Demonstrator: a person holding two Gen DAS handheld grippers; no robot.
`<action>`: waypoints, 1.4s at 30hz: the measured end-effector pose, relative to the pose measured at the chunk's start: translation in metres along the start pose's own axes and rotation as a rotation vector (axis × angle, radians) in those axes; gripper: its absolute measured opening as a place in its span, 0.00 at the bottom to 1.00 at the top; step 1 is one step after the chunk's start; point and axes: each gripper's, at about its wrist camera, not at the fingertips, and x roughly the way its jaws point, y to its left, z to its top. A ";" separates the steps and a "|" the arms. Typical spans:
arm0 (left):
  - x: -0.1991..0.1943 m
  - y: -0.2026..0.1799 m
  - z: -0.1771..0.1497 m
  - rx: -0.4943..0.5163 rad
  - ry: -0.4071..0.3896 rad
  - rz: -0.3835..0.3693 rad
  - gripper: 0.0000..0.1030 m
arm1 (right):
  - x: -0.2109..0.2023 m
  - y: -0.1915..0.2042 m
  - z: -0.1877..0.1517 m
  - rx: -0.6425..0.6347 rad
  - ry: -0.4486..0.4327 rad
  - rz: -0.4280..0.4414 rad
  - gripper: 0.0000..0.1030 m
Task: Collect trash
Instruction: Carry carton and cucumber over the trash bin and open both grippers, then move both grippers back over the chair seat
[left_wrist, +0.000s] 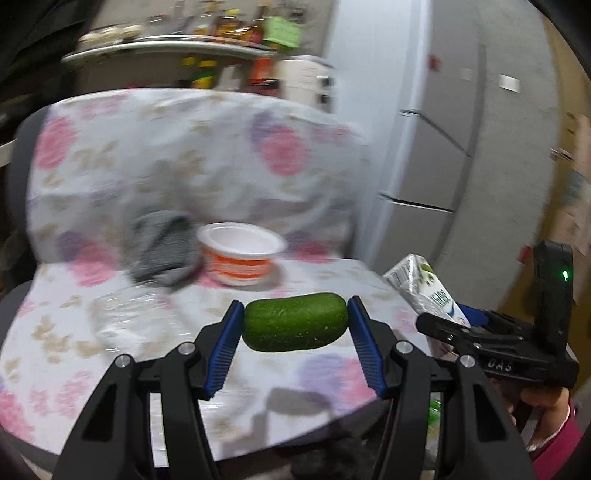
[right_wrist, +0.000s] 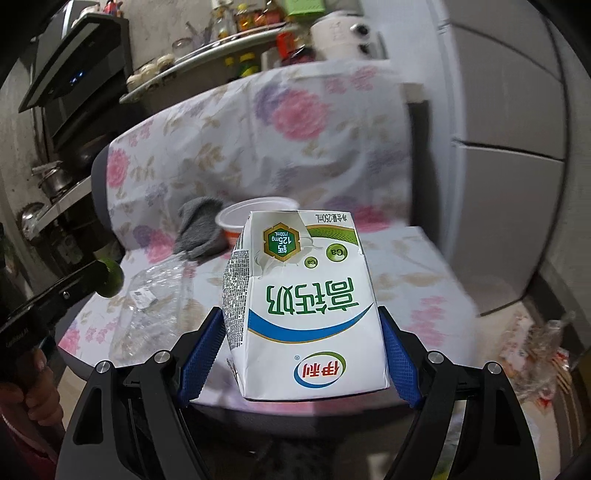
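**Both tongs hold trash above the flowered seat**

Blue pads (left_wrist: 227, 345) of the left tongs (left_wrist: 295, 325) sit closest to the left camera. They squeeze a short green cucumber piece (left_wrist: 295, 322) from both ends. It lies sideways between them, lifted above the flowered cover (left_wrist: 184, 155).

At 3 o'clock in that view the right tongs (left_wrist: 448, 323) come in from the side with a white milk carton (left_wrist: 424, 288). A hand (left_wrist: 543, 410) in a pink sleeve grips the handle at 4 o'clock.

From the right camera, the right tongs (right_wrist: 304, 354) are clamped on the milk carton (right_wrist: 303, 306), one pad on each side. The carton's print is upside down, and its far end looks bent and dented. At 9 o'clock the left tongs (right_wrist: 107, 277) show with the cucumber piece (right_wrist: 112, 282) at their tip.

Past the carton, at 12 o'clock, a white and orange cup (right_wrist: 255, 214) stands on the cover. A grey cloth (right_wrist: 201, 229) lies just beside it at 11 o'clock, touching or nearly so. A clear plastic wrapper (right_wrist: 155, 306) lies flat on the seat at 10 o'clock. More wrappers (right_wrist: 535, 362) lie on the floor at 4 o'clock. A grey fridge (right_wrist: 509, 140) stands at 2 o'clock. A shelf (right_wrist: 207, 51) with jars hangs at 12 o'clock.
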 end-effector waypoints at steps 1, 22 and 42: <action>0.003 -0.012 -0.002 0.017 0.002 -0.033 0.54 | -0.010 -0.009 -0.003 0.006 -0.009 -0.018 0.78; 0.129 -0.257 -0.083 0.273 0.336 -0.586 0.55 | -0.094 -0.228 -0.147 0.417 0.198 -0.428 0.84; 0.054 -0.115 -0.038 0.170 0.195 -0.109 0.79 | -0.098 -0.113 -0.043 0.195 -0.057 -0.253 0.85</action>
